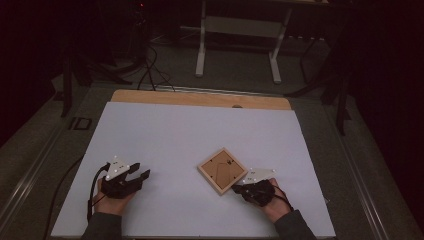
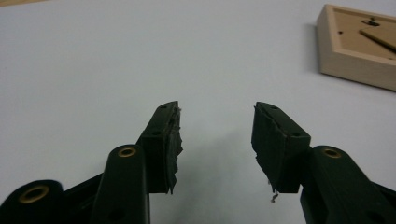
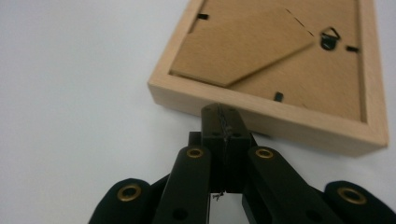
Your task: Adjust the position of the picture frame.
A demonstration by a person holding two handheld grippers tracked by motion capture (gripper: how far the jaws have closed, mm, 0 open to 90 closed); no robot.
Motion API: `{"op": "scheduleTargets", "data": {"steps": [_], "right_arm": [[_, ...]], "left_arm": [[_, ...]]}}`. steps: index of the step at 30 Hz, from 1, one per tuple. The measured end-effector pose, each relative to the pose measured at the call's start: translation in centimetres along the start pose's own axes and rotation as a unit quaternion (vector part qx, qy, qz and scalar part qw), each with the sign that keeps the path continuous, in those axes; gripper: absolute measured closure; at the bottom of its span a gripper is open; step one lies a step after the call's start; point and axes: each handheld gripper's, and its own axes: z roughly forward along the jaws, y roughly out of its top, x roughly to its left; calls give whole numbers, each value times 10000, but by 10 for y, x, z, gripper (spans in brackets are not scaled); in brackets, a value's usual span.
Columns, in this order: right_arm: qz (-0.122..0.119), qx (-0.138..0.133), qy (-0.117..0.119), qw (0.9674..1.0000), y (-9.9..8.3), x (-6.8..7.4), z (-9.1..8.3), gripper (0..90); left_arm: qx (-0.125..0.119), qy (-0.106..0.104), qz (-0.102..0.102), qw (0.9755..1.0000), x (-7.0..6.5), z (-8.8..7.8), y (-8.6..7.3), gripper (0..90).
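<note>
Right gripper [image 3: 223, 112] is fully closed, gripping nothing, tips against the near edge of the square light-wood picture frame [image 1: 222, 170] lying back-up mid-table: push low and square; left gripper [image 2: 215, 140] waits half-open, empty.

Jaws apart; picture frame [image 2: 357, 51] (face-down) beyond.

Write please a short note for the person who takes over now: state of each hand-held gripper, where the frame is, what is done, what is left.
Left hand-held gripper: open, nothing between its jaws, resting apart from the frame.
Right hand-held gripper: shut, its tips against the near edge of the wooden picture frame.
The frame lies face down on the white table, stand folded flat.
Done: nothing that shows.
Left: probably nudging or lifting the frame.
</note>
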Motion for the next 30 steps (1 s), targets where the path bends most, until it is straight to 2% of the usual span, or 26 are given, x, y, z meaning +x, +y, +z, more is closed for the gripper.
{"op": "scheduleTargets", "data": {"steps": [3,7,9,15,21,30], "right_arm": [[-25,-150,30,9999,9,2,2,900],[-120,-105,5,9999,18,5,6,899],[-180,-55,-13,9998,18,5,6,899],[-164,10,57,9998,11,7,8,899],[-237,60,76,9997,16,8,10,899],[-410,91,64,9991,37,16,30,900]], "left_arm": [[-13,-16,3,10000,-1,0,0,536],[-21,-35,3,10000,-1,0,0,536],[-23,-39,2,10000,-2,-1,1,537],[21,-37,27,10000,-3,1,1,540],[57,-52,96,9999,-6,3,2,543],[99,-115,158,9998,-9,5,2,555]]}}
